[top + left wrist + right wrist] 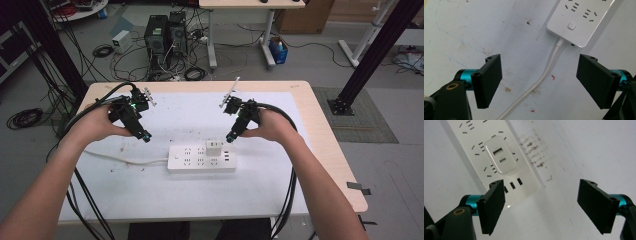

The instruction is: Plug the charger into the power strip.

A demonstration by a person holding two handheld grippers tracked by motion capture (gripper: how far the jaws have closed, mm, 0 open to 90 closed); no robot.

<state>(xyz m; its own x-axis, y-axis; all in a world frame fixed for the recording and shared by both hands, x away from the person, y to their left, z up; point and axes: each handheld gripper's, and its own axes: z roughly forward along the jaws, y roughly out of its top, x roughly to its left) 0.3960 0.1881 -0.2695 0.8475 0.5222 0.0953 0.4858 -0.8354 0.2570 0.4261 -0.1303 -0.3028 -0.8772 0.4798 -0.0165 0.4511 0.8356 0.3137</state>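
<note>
A white power strip (200, 159) lies on the white mat in the middle of the table, with a white USB charger (214, 148) plugged into its right half. Its white cable (125, 160) runs off to the left. My left gripper (145, 136) hovers open to the strip's upper left; in the left gripper view the cable (544, 75) passes between the wide jaws and the strip's switch end (574, 22) lies beyond. My right gripper (230, 136) hangs open just above and right of the charger (500, 157), with nothing between its jaws.
The white mat (280, 170) covers most of the wooden table (330, 165); it carries small marks and stains. Black cables trail from both grippers off the table's front. Computers, cable coils and another desk stand on the floor beyond the far edge.
</note>
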